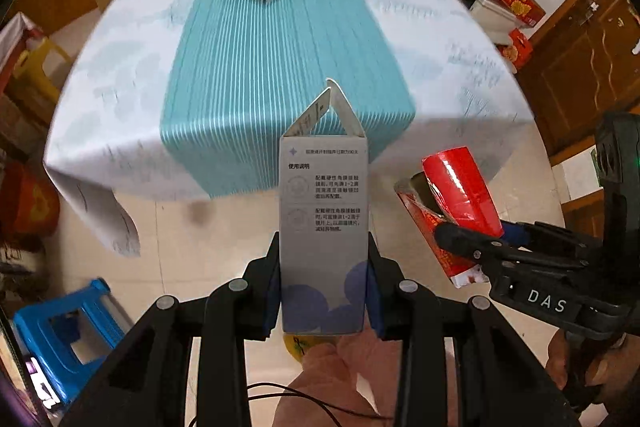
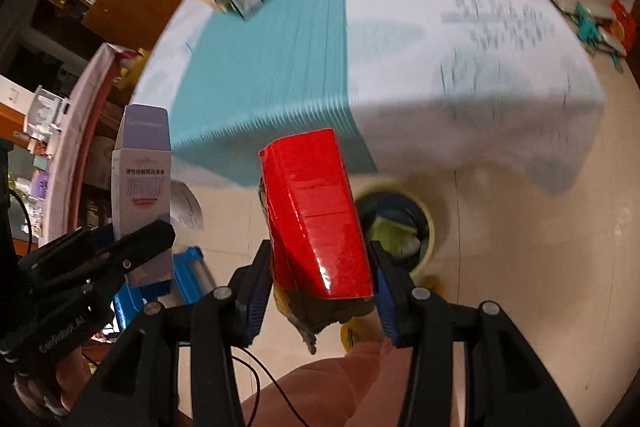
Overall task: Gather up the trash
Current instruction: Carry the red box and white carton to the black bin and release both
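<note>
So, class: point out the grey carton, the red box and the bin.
grey carton [image 1: 324, 227], left wrist view, printed front face.
red box [image 2: 316, 215], right wrist view, glossy front face.
bin [image 2: 430, 223], right wrist view, yellow rim.

The left gripper [image 1: 324, 291] points steeply downward, its blue pads [image 1: 374, 291] pressed against the sides of an upright pale box [image 1: 323, 219]. Just beside it, the right gripper [image 2: 320, 283] also tilts steeply downward, clamped on a red carton [image 2: 316, 215]. A hand [image 2: 40, 383] grips the left gripper's handle.
</note>
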Demonstrator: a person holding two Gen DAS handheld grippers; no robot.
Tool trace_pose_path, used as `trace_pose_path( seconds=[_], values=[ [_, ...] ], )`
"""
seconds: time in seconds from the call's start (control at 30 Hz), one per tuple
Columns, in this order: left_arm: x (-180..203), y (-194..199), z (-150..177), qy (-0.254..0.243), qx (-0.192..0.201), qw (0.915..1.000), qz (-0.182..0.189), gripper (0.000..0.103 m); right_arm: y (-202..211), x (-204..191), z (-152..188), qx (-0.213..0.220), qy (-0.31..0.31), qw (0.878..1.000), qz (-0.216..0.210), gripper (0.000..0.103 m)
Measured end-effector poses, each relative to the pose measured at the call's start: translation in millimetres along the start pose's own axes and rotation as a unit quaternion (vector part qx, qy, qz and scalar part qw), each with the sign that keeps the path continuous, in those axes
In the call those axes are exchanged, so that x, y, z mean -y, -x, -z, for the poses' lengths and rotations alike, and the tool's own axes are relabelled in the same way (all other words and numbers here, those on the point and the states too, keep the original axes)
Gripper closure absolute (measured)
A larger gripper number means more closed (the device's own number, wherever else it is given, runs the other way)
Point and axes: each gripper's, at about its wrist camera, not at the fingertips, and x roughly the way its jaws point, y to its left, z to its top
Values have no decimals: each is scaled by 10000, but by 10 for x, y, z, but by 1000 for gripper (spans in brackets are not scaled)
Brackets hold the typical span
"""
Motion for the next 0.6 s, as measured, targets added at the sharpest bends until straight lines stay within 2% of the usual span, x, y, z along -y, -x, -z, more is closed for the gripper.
trace_pose_path(
  seconds=[0.13,0.3,0.43,0.6],
  values=[
    [-62,-434,184,275,-226,9993,87,70,-391,175,147,-312,-347,9989,62,57],
    [-147,-1171,344,600,-435,9971,186,70,-1131,555,275,-605,-847,9945,105,57],
    [-204,-1771,391,835,-559,9947,227,70,-1666,849,330,-720,-1156,9907,36,56],
    [-180,-2279,363,840,-583,9947,121,69,-2227,1158,302,-763,-1495,9857,-144,51]
  ],
)
